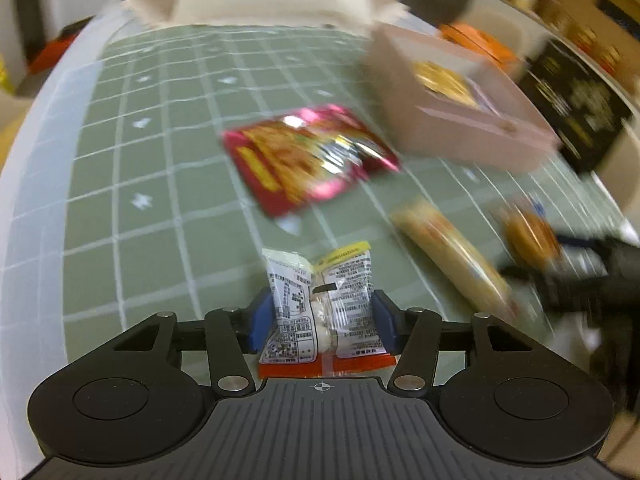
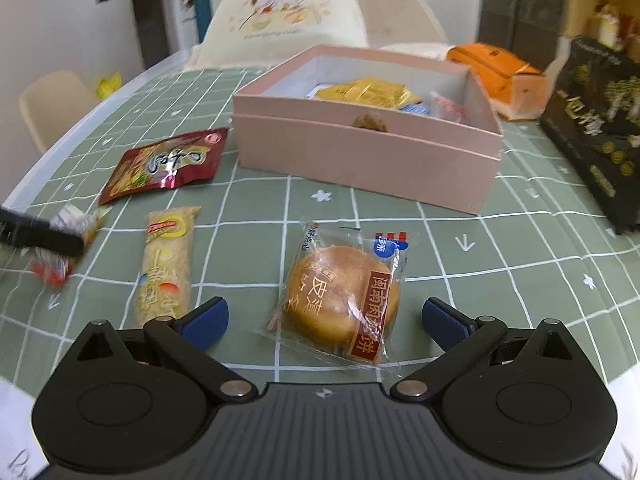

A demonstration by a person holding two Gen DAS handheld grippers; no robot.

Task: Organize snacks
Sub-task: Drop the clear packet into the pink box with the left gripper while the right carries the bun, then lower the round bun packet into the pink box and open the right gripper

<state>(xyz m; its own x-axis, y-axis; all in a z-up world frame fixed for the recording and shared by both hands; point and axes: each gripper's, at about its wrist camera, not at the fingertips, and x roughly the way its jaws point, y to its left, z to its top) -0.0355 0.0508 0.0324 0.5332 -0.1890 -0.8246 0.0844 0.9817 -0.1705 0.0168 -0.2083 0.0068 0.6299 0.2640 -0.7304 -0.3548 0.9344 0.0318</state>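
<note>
My left gripper (image 1: 323, 314) is shut on a small white snack packet (image 1: 324, 304) with a red bottom edge, held above the green checked tablecloth (image 1: 140, 160). The packet also shows blurred in the right wrist view (image 2: 68, 240). My right gripper (image 2: 325, 318) is open, its blue pads either side of a wrapped round pastry (image 2: 344, 300) on the cloth. A red shiny pouch (image 2: 168, 164) and a long yellow bar (image 2: 166, 264) lie to the left. An open pink box (image 2: 360, 156) behind holds gold-wrapped snacks (image 2: 368, 94).
A cream food cover (image 2: 296, 12) stands at the back of the table. An orange box (image 2: 500, 72) and a black box (image 2: 600, 128) sit at the right. The table's white edge (image 2: 60, 148) curves along the left. A chair (image 2: 52, 104) stands beyond it.
</note>
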